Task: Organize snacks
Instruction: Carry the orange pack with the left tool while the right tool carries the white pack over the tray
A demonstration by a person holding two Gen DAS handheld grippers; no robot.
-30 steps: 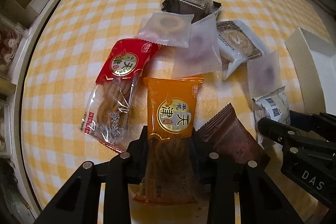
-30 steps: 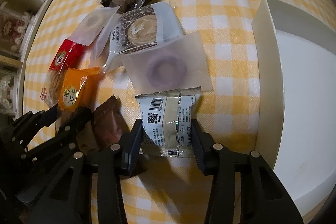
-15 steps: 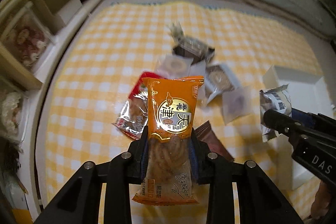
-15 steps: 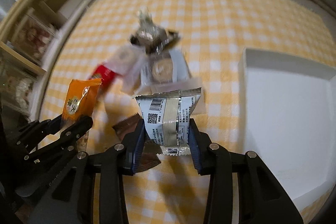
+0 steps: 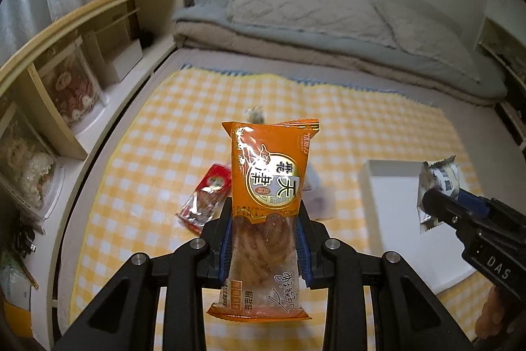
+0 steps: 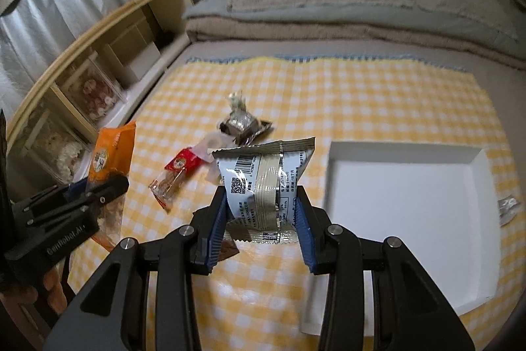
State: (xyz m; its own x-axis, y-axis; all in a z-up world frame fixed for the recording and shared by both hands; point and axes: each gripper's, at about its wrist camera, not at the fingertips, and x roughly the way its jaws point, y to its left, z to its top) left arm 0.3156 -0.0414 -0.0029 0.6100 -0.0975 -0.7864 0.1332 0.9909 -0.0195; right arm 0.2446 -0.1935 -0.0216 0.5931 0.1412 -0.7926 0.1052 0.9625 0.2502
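My left gripper (image 5: 264, 217) is shut on an orange snack packet (image 5: 269, 183), held upright high above the yellow checked cloth (image 5: 157, 173). My right gripper (image 6: 261, 203) is shut on a silver-white barcode packet (image 6: 263, 173), also lifted clear of the cloth. The left wrist view shows that packet (image 5: 439, 186) at the right, in the other gripper. A white open box (image 6: 404, 206) lies on the cloth to the right, nothing visible inside it. On the cloth remain a red packet (image 6: 174, 173), a dark wrapped snack (image 6: 245, 125) and pale translucent sachets (image 6: 213, 142).
A wooden shelf unit (image 5: 65, 61) with boxed toys runs along the left. Folded grey-beige bedding (image 5: 328, 22) lies beyond the cloth's far edge. A small silver wrapper (image 6: 508, 209) rests right of the box. A brown packet corner (image 6: 228, 250) peeks out under my right gripper.
Both grippers have risen with their packets and tilted up, so the bedding and wall came into view. The snack pile has shrunk into the distance.
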